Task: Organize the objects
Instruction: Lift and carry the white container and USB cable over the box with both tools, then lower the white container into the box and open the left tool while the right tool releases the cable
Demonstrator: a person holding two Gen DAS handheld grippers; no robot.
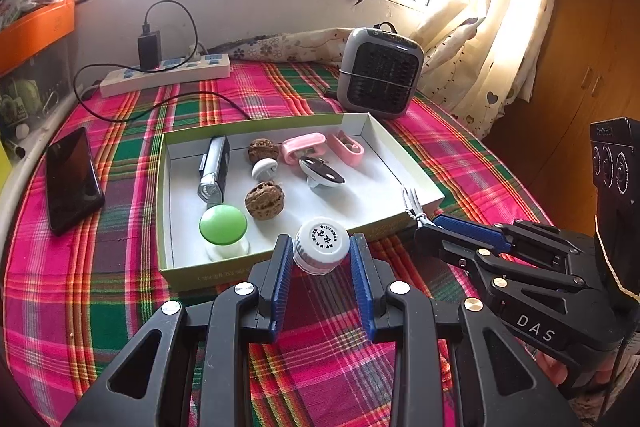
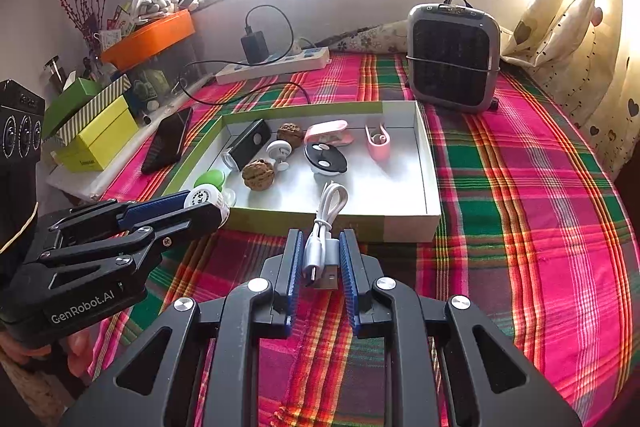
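Observation:
My left gripper (image 1: 321, 242) is shut on a small white bottle (image 1: 320, 235) with a printed cap, held just above the near rim of the shallow white box with green edges (image 1: 256, 126). My right gripper (image 2: 322, 235) is shut on a bundled white USB cable (image 2: 331, 201), whose loop hangs over the box's front wall (image 2: 408, 223). Each gripper shows in the other's view: the right one (image 1: 427, 223) with the cable, the left one (image 2: 210, 206) with the bottle (image 2: 203, 195). Inside the box lie two walnuts (image 1: 264, 201), a green-topped piece (image 1: 223, 225), a black and silver torch (image 1: 214, 167), and pink clips (image 1: 304, 145).
A black phone (image 1: 72, 179) lies left of the box on the plaid cloth (image 1: 120, 291). A power strip (image 1: 166, 73) with a charger and trailing cable sits at the back, a grey heater (image 1: 380, 73) at the back right. Curtains hang right; stacked boxes (image 2: 96, 135) stand left.

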